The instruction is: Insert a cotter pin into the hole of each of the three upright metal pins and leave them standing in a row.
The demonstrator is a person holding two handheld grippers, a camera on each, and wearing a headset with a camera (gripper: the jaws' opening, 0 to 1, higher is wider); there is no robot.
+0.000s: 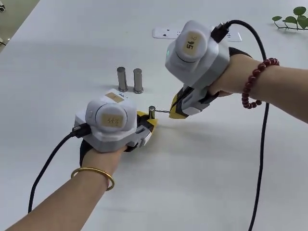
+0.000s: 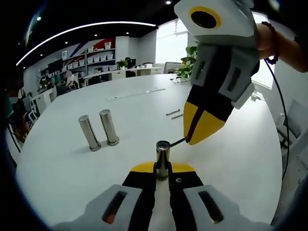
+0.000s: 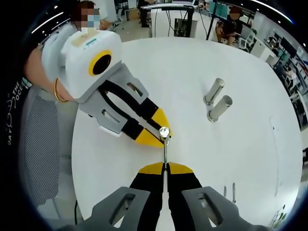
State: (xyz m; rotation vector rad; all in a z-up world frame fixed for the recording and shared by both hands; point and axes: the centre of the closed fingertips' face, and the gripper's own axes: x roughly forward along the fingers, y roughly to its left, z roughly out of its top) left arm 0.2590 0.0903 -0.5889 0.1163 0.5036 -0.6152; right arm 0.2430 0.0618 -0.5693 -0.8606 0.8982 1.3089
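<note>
left gripper (image 2: 162, 172) clamps pin (image 2: 162, 153), right gripper (image 3: 165, 167) cotter (image 3: 165, 149)

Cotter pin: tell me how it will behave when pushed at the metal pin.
The cotter pin is thin wire, so it probably flexes if pushed off-line. The right gripper pinches only its end, so it may swivel. The metal pin, clamped by the left gripper, likely won't tip.

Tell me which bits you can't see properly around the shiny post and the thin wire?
- Hole in the held metal pin: too small in all views, so whether the cotter pin is inside cannot be told.
- That pin's base: hidden between the jaws of the left gripper, left gripper view.
- Loose pins on the table: too small to count, left gripper view.
</note>
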